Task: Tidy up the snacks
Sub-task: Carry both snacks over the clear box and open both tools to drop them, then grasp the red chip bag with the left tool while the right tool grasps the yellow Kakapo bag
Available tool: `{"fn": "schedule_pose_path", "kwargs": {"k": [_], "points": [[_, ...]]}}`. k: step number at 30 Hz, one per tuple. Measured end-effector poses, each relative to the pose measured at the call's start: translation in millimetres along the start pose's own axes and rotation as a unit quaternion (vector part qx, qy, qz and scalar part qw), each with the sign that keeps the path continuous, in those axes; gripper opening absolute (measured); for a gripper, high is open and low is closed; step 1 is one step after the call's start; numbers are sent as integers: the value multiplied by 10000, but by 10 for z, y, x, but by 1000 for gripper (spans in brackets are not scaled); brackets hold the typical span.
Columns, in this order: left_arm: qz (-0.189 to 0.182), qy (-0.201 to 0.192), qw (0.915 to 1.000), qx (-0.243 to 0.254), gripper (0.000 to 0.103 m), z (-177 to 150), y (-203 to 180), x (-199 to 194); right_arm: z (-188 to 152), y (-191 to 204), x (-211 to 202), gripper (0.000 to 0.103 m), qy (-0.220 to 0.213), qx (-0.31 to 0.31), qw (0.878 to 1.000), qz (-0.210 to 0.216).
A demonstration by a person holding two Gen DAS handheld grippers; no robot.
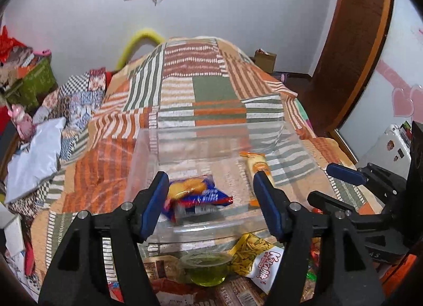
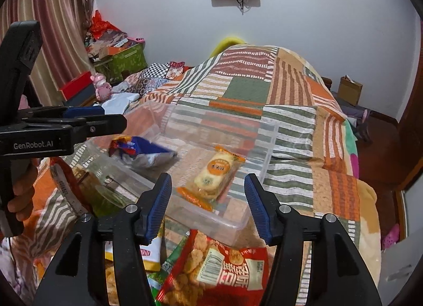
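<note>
**A:** Start at your left claw. How do its jaws stand?

**B:** Apart, with nothing between the pads. Your left claw hangs just over the near wall of the clear plastic bin, and the blue-and-red snack packet lies on the bin floor below it, free of the pads. I judge that packet is already delivered, so the spread jaws make sense.

**A:** And your right claw?

**B:** Also parted and empty. The orange-edged rice cracker pack lies flat inside the bin on the right side, past the fingertips and untouched. In the left wrist view your right claw sits off to the bin's right, outside its wall.

**A:** So both snacks are in the bin. What remains?

**B:** A pile on the bed just in front of the bin: the red crisps bag under your right claw, the yellow-and-white stick snack bag and the green jelly cup under your left. They lie overlapping, so you would likely need to pick from the top.

**A:** Why does the bin sit where it does?

**B:** It rests on the striped quilt just beyond the pile, probably so each claw only has a short lift over the near wall. The soft bedding could let the bin tilt if you press on its rim.
</note>
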State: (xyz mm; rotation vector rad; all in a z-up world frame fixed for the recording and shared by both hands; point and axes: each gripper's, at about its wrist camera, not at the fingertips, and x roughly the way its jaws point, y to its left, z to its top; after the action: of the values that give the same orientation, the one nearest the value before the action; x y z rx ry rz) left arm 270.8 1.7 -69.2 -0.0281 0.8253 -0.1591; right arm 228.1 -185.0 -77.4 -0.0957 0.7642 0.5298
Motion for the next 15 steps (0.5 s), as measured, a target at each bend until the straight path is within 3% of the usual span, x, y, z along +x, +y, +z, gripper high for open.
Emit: {"fn": "schedule_pose_path", "kwargs": {"k": [15], "points": [[-11,-241,9997,-2,66,-181,-131,-439,-119,72,-408,54,-174,122,9998,-51]]}}
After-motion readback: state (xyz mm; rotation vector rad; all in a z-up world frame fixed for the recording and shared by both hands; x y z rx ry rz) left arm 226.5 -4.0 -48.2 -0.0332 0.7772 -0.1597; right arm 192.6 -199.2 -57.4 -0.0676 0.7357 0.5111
